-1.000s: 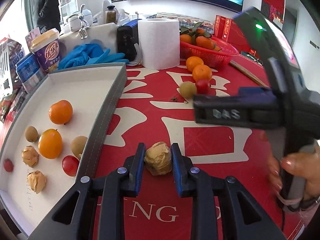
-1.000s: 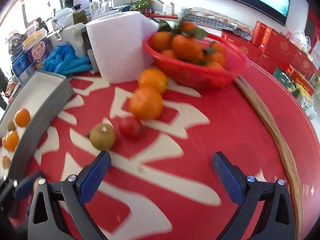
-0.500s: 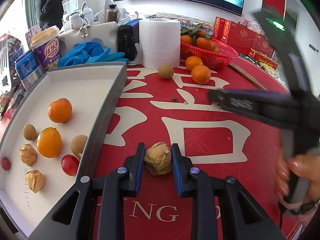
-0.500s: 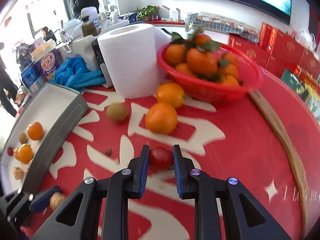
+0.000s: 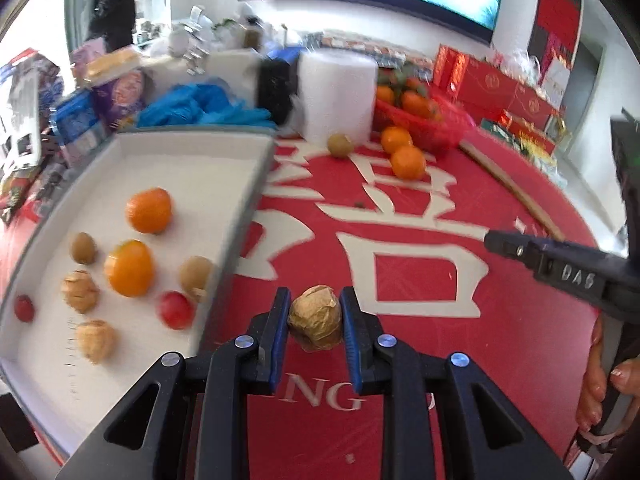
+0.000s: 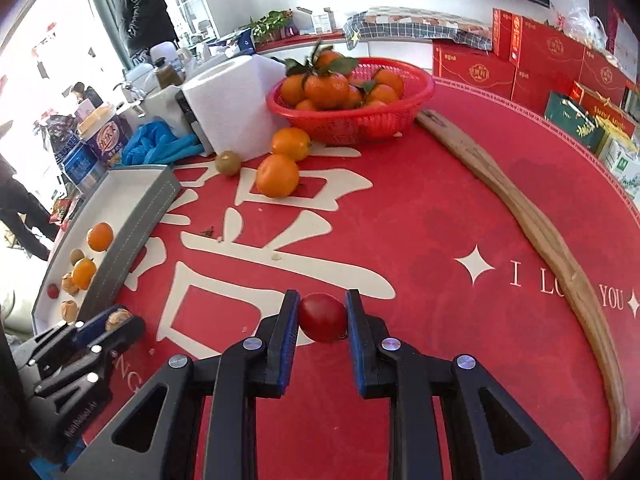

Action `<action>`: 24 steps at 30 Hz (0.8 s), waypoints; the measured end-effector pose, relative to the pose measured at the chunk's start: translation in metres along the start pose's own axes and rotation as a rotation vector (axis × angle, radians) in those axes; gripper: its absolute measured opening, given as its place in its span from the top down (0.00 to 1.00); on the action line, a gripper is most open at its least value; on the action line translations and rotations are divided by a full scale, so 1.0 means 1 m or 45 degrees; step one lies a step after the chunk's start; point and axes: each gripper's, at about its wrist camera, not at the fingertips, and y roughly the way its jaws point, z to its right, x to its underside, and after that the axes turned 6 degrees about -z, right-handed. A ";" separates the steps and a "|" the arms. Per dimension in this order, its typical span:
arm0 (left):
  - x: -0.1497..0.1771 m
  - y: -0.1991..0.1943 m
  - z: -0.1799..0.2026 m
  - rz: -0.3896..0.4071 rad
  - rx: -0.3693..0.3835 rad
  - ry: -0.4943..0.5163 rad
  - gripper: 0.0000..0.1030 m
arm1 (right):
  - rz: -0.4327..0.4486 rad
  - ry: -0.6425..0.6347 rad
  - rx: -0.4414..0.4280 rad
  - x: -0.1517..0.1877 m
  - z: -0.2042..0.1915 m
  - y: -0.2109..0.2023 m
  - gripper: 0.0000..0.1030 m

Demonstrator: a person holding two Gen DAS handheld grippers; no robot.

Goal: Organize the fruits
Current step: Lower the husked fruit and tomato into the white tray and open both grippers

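My left gripper point(image 5: 315, 300) holds a brown papery-husked fruit point(image 5: 316, 324) just above the red table mat, its jaws still closing on it, right beside the tray's near corner. The white tray point(image 5: 192, 160) on the left holds two oranges point(image 5: 149, 210), kiwis point(image 5: 83, 247), a red tomato point(image 5: 175, 309) and husked fruits point(image 5: 96, 340). My right gripper point(image 6: 322, 304) is shut on a red tomato point(image 6: 322, 318) over the middle of the mat. Two loose oranges point(image 6: 277, 176) and a kiwi point(image 6: 228, 162) lie near the paper roll.
A red basket point(image 6: 400, 116) of tangerines stands at the back, next to a white paper roll point(image 6: 228, 108) and blue gloves point(image 6: 160, 148). A long wooden stick point(image 6: 532, 228) lies along the mat's right side. Boxes and bottles crowd the far edge; a person stands behind.
My right gripper went from wide open to shut on the red tomato and drew back with it. The kiwi rolled to the paper roll. My left gripper rose slightly with the husked fruit.
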 end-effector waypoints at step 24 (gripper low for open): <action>0.012 -0.039 -0.126 0.106 -0.174 -0.283 0.74 | -0.025 -0.363 -0.114 -0.011 -0.160 0.008 0.76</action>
